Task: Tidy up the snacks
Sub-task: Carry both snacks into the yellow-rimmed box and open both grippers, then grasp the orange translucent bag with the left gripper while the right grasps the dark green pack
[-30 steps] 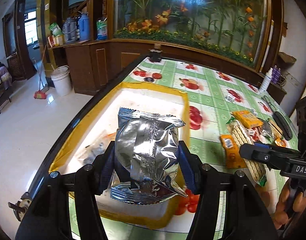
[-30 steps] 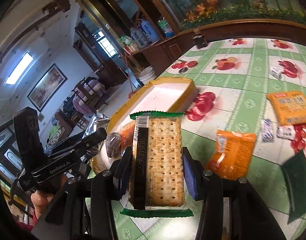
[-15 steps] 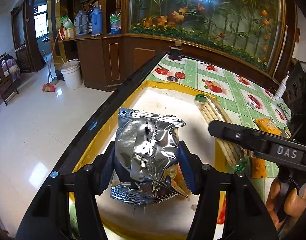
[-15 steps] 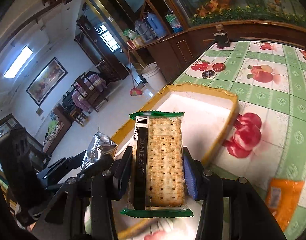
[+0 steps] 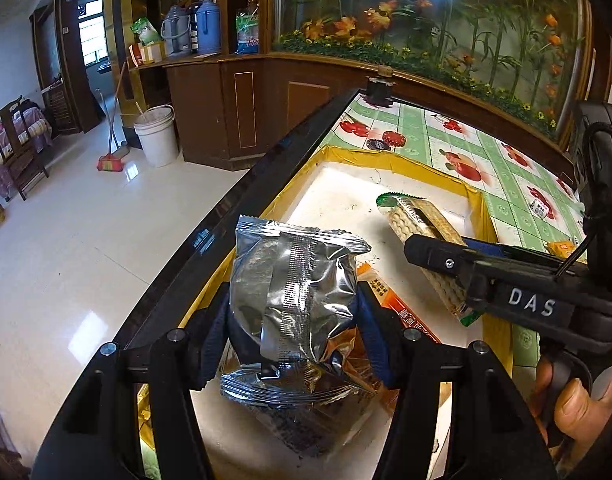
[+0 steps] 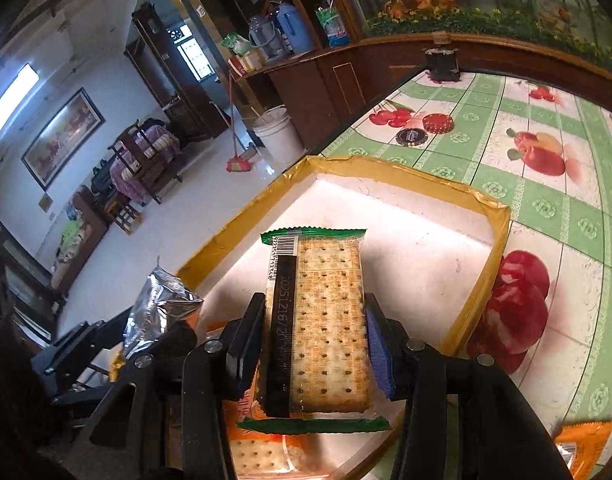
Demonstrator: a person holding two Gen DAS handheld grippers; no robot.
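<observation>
My left gripper [image 5: 291, 334] is shut on a crinkled silver foil snack bag [image 5: 291, 292], held over the near left part of a white tray with a yellow taped rim [image 5: 390, 158]. My right gripper [image 6: 314, 344] is shut on a clear cracker pack with green ends [image 6: 326, 320], held above the same tray [image 6: 390, 170]. In the left wrist view the cracker pack [image 5: 422, 224] and the right gripper's body [image 5: 506, 280] come in from the right. The silver bag [image 6: 157, 304] shows at the left of the right wrist view. An orange packet [image 5: 398, 308] lies in the tray.
The tray sits near the table's dark left edge [image 5: 265, 184], with floor beyond it. A green fruit-print cloth [image 6: 546, 132] covers the table. More orange snack packets [image 6: 582, 444] lie right of the tray. A black round lid [image 6: 412, 136] and a dark cup [image 6: 442, 62] stand farther off.
Both grippers have moved left over the tray with their packs still held. The cracker pack came from above the tablecloth to above the tray's inside.
</observation>
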